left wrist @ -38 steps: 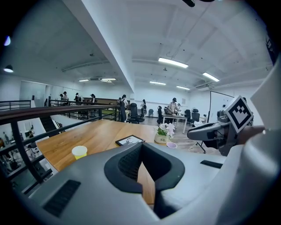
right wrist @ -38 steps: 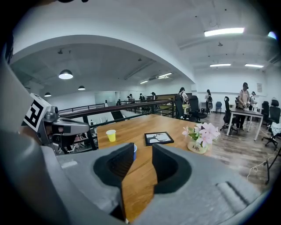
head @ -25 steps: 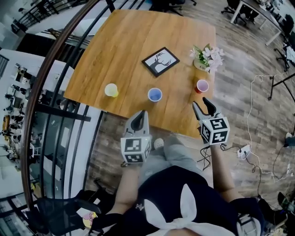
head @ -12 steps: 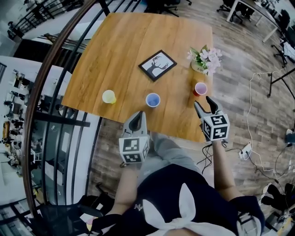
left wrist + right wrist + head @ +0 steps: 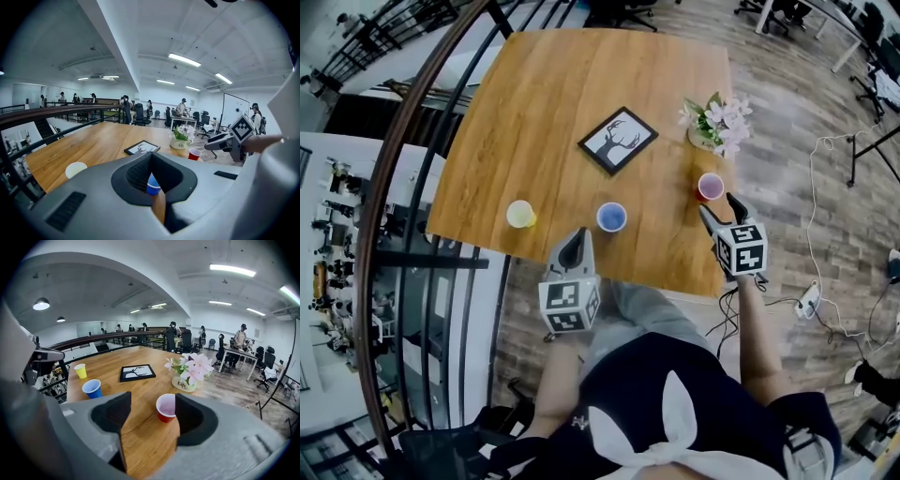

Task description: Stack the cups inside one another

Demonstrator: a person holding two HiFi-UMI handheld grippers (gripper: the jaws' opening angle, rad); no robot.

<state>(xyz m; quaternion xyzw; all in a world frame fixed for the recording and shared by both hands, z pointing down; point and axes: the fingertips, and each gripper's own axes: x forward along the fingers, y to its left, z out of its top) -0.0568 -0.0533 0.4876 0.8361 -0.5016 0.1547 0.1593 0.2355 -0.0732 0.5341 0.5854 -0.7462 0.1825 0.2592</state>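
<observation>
Right gripper view: right gripper (image 5: 152,401) with jaws spread wide, just been opening, nothing between them; red cup (image 5: 166,408) upright on table (image 5: 140,446), just ahead of the gap, close to the right-hand jaw; left gripper (image 5: 151,157) with jaws pressed together, empty; blue cup (image 5: 153,185) straight ahead of its tips.

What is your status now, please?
Left gripper shut, empty. Right gripper jaws just opening, red cup at their tips, ungripped. Blue cup, yellow cup apart on table. Flowers close behind red cup.

Open-plan office: desks (image 5: 236,351), swivel chairs (image 5: 139,115), a whiteboard (image 5: 233,108).
</observation>
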